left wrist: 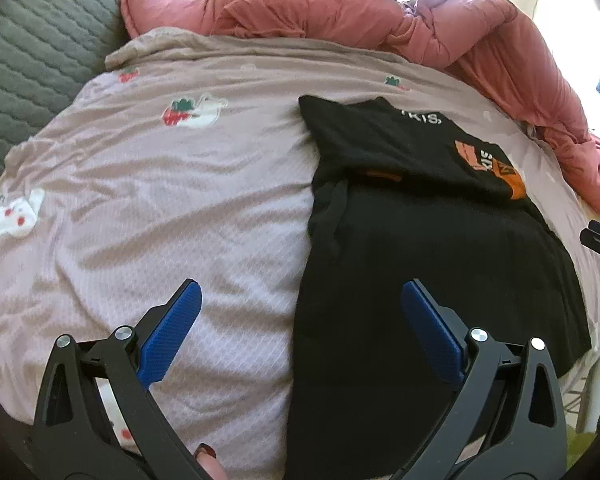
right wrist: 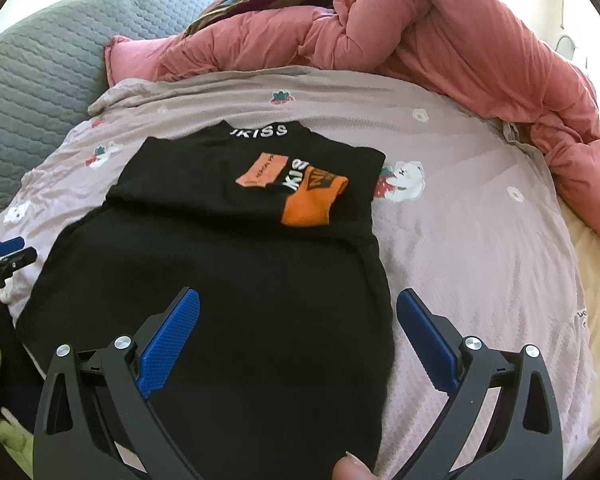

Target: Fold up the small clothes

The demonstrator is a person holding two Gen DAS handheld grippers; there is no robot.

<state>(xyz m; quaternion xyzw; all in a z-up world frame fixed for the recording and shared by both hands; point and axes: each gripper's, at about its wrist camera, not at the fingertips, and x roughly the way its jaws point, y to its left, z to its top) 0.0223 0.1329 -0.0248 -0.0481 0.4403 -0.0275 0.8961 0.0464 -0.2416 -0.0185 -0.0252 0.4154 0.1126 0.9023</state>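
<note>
Both grippers released above a black garment on the bed.

The left gripper (left wrist: 302, 292) and right gripper (right wrist: 298, 302) hang with blue-padded jaws spread wide, grasping nothing. The black knit top with orange patches and white lettering (right wrist: 236, 248) lies flat, its sleeves folded inward, toward the near edge of the pale pink bedsheet printed with strawberries (left wrist: 148, 208). A rumpled salmon-pink quilt (right wrist: 440, 36) heaps along the far edge, beside a grey quilted cover (left wrist: 32, 40).
</note>
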